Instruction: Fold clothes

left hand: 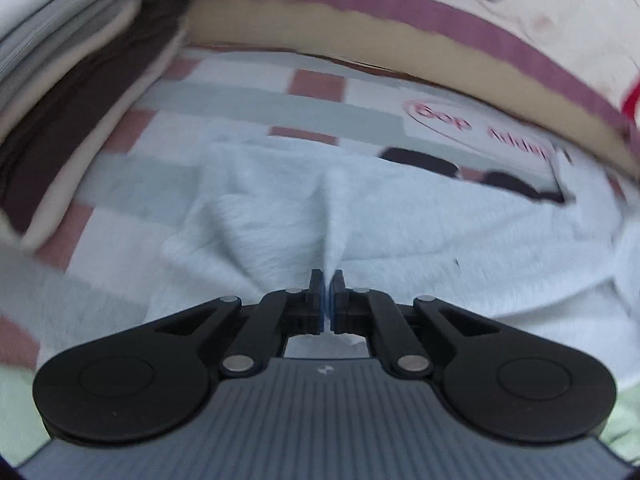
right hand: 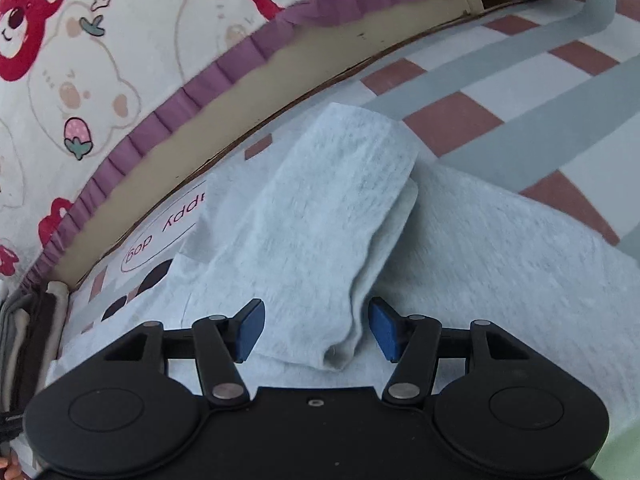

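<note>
Closest to the left wrist camera, the left gripper (left hand: 328, 280) has its two black fingers pressed together on a raised pinch of a pale grey garment (left hand: 400, 224), so that a narrow ridge of cloth stands up from the pads toward twelve o'clock. That garment spreads across the middle and toward three o'clock of this blurred view, lying on a checked sheet (left hand: 248, 100) of white, grey and dull-red squares. At ten o'clock sits a stack of folded clothes (left hand: 80, 92) in white, grey, cream and dark brown layers. Across the top, from eleven round to three o'clock, runs a tan board (left hand: 360, 36) topped by a purple frill (left hand: 400, 4) and a cream cloth printed with red shapes. Nearest the right wrist camera, the right gripper (right hand: 317, 326) stands wide, its blue pads (right hand: 252, 330) on either side of a folded sleeve (right hand: 328, 216), neither pad pressing on it. This sleeve lies on top of the pale grey garment (right hand: 500, 256) and points away toward twelve o'clock. The checked sheet (right hand: 500, 92) fills the one to three o'clock part. From nine to twelve o'clock the purple frill (right hand: 248, 52) edges a bear-print cloth (right hand: 120, 60) with red bears and a strawberry. A printed oval reading "dog" (right hand: 160, 240) shows at nine o'clock, partly under the garment.
</note>
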A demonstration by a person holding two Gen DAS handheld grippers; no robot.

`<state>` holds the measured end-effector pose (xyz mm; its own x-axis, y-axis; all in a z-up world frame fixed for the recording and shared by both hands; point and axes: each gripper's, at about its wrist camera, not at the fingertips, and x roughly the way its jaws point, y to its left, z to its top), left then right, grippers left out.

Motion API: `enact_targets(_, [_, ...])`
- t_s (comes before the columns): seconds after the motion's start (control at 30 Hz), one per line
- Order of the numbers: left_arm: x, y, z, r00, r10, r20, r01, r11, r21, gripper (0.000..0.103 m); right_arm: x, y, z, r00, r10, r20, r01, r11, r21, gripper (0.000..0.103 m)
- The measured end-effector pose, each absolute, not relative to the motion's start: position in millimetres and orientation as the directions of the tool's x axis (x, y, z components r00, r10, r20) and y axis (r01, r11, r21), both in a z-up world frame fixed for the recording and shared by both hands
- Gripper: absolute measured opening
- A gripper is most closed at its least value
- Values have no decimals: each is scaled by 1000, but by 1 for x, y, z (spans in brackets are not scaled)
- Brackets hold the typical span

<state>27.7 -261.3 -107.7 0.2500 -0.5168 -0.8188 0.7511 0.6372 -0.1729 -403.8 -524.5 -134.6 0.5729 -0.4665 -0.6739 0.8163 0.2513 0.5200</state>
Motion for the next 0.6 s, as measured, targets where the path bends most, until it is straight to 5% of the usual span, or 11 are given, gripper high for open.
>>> enact_targets(0.13, [43, -259, -117, 200, -500, -842, 686, 685, -244, 8, -396, -544, -141, 603, -490, -630, 787, 236, 569, 60])
enact_targets(0.2, [52, -259, -126, 158, -491, -857, 639, 712, -290, 14, -389, -554, -140, 626, -478, -616, 770, 254, 585, 12])
enact_targets(0.23, [57, -259, -131, 132, -493, -860, 615, 721, -319, 15, -384, -556, -135, 634, -472, -612, 767, 284, 576, 8])
enact_targets(0.37, [70, -258, -139, 91, -528, -844, 561, 728, -395, 22, -384, -551, -106, 655, -530, -539, 750, 367, 550, 7])
enact_targets(0.4, [71, -257, -139, 90, -537, -839, 557, 725, -404, 20, -388, -550, -98, 664, -540, -517, 739, 371, 562, 6])
enact_targets(0.43, [70, -256, -136, 104, -544, -833, 571, 718, -397, 0, -392, -550, -89, 673, -549, -495, 728, 377, 572, 6])
enact_targets(0.6, [43, -229, -71, 352, -628, -694, 697, 671, -253, 1, -403, -532, -14, 751, -498, -433, 659, 517, 547, 6])
